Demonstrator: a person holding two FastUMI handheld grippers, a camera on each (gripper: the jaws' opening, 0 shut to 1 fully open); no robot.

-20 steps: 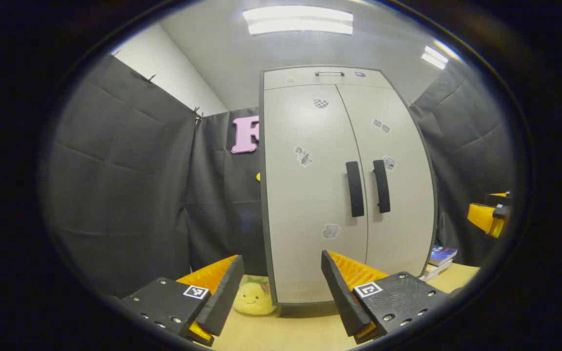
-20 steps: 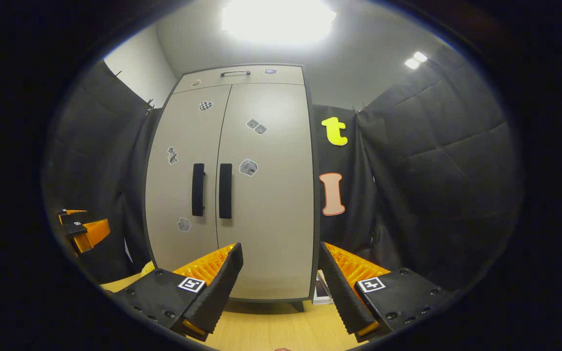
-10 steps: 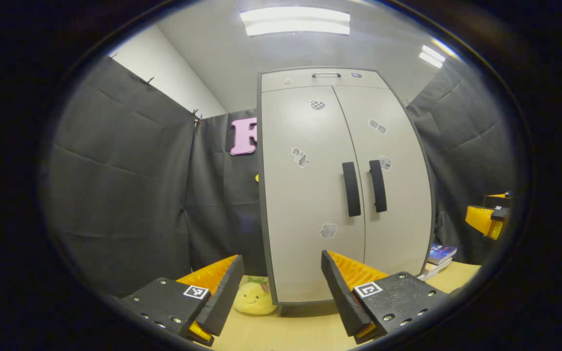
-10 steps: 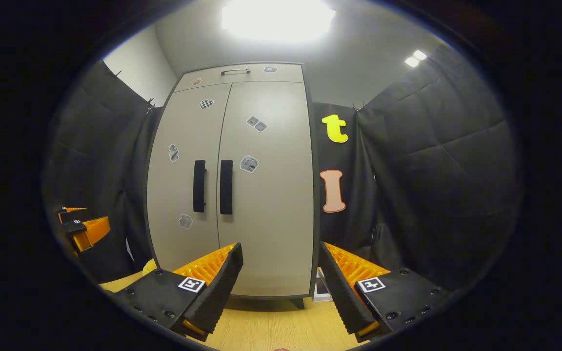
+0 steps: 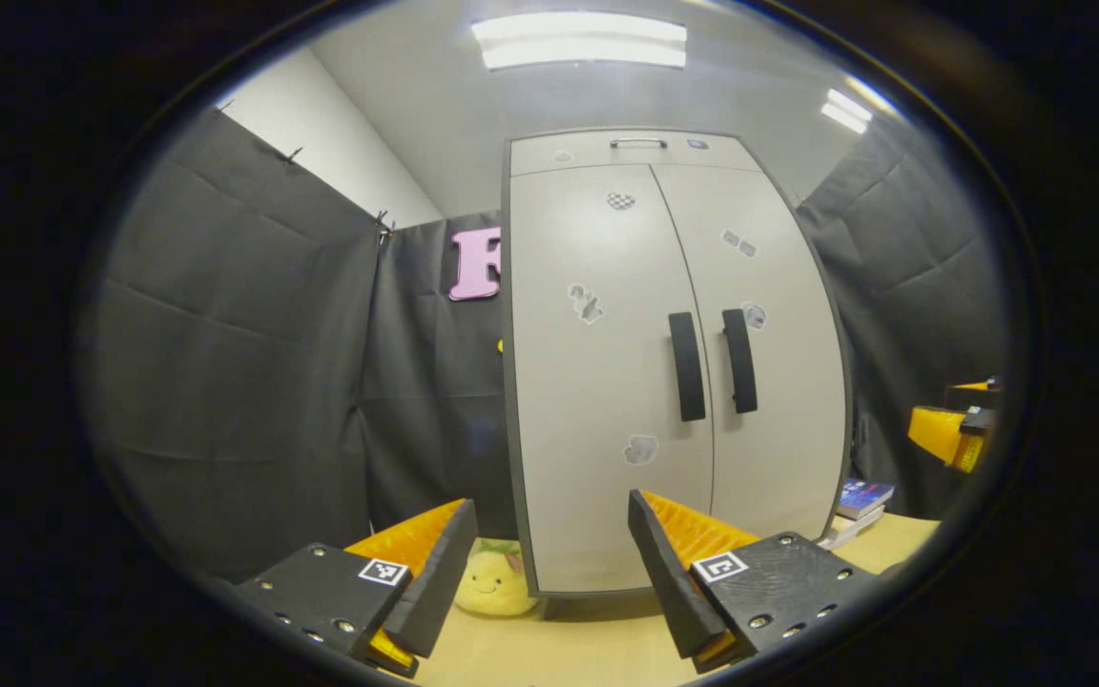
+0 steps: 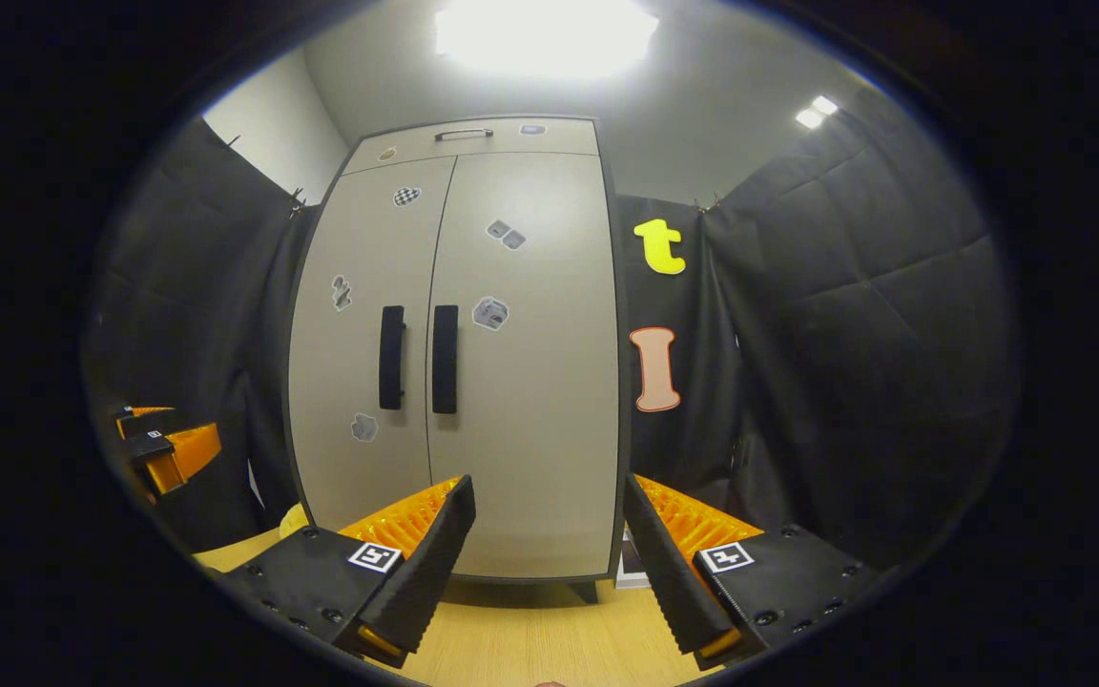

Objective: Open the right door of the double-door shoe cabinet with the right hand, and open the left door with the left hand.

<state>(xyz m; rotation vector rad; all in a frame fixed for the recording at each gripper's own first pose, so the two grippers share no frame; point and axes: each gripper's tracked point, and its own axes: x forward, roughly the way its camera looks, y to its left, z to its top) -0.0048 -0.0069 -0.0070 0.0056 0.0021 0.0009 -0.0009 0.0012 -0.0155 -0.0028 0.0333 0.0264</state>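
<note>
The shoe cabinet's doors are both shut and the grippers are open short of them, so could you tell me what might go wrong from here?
The two black handles, right door handle and left door handle, sit close together, so the right gripper could catch the wrong one or bump the left gripper when both reach in.

The plush toy and the books lie beside the cabinet's base; a swinging door might perhaps sweep them.

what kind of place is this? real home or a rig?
Most likely a staged recording booth, not a home. Black cloth walls are pinned up around a lone double-door shoe cabinet standing on a wooden tabletop, with a plush toy and books set beside it as props.
</note>
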